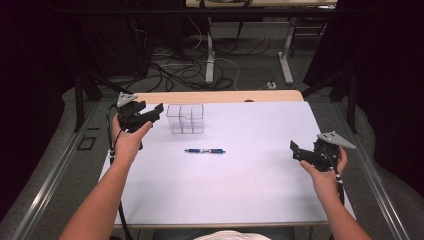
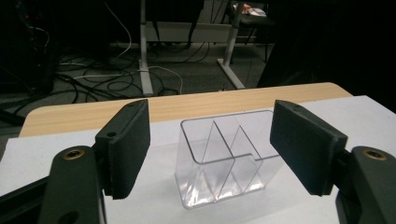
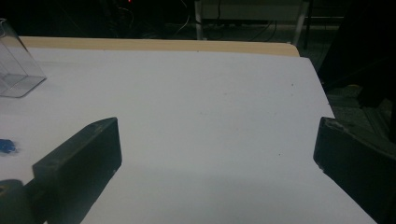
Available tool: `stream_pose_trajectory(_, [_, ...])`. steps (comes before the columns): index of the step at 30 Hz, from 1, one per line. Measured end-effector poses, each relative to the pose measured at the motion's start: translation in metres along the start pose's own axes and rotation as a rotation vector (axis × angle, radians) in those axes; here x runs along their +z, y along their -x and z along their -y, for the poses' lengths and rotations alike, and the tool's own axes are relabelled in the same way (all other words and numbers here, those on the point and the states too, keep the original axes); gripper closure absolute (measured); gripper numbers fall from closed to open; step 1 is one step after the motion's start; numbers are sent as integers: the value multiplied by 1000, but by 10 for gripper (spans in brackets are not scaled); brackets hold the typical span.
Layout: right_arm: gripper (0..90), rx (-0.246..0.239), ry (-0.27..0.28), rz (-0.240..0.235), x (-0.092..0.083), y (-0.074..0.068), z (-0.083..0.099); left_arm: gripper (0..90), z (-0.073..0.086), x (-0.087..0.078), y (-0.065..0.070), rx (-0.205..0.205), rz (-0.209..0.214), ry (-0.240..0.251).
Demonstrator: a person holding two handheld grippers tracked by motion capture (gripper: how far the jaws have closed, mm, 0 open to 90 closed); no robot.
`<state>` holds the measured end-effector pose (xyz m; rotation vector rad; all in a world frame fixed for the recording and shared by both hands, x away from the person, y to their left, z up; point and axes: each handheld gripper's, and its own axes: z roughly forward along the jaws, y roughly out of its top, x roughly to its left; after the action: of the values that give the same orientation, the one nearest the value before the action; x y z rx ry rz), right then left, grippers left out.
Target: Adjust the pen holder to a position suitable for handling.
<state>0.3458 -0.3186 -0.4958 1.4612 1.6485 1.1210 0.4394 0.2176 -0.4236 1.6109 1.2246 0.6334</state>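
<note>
A clear plastic organiser with dividers stands upright on the white table, left of centre at the back. A blue pen lies flat in the middle, in front of the organiser. My left gripper hovers just left of the organiser, open and empty; in the left gripper view the organiser sits ahead between the wide-apart jaws of my left gripper. My right gripper is held open at the table's right edge, well away from the pen. In the right gripper view my right gripper is empty, with the organiser's corner and the pen's tip at far left.
The white sheet covers most of the wooden table, whose bare strip shows at the back. Beyond it are cables and table legs on the floor. A metal rail runs along the left side.
</note>
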Motion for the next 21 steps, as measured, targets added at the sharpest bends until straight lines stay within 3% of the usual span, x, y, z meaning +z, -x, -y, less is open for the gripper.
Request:
stream_pose_trajectory(10, [30,-1,-3,-27,2,-2,2,329,-27,19,2,-8,-27,-47])
stream_pose_trajectory(21, [44,7,-19,-28,2,-3,3,450,-44,42,6,-6,-67,-127])
